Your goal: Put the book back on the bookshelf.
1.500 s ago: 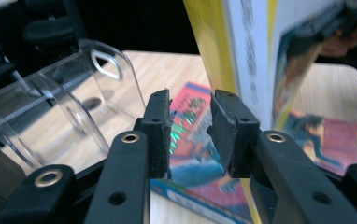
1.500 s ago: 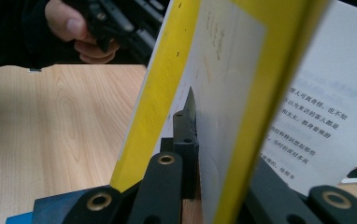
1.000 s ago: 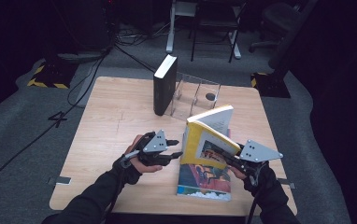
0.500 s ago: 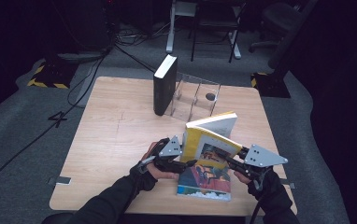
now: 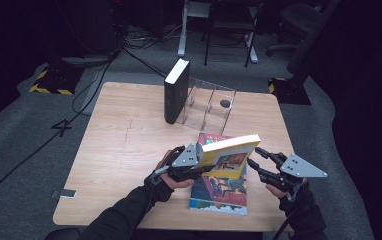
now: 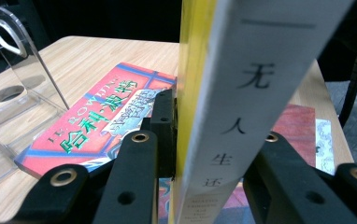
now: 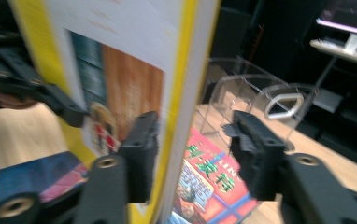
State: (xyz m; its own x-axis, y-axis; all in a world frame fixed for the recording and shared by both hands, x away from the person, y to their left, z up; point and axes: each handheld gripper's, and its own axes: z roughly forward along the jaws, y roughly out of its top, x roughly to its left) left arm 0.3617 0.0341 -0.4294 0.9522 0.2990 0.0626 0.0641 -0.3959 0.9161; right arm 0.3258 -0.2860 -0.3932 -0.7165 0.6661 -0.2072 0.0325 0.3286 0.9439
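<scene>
A light wooden table with rounded corners takes up the middle of the high view, standing on grey carpeted floor across which dark cables run at the upper left. Toward the upper middle of the tabletop a black book stands upright on its edge, touching the left side of a clear acrylic divider rack that rests on the wood just to its right. In the lower middle of the frame a colourful paperback lies flat on the table near the front edge, its red and blue cover facing up.
</scene>
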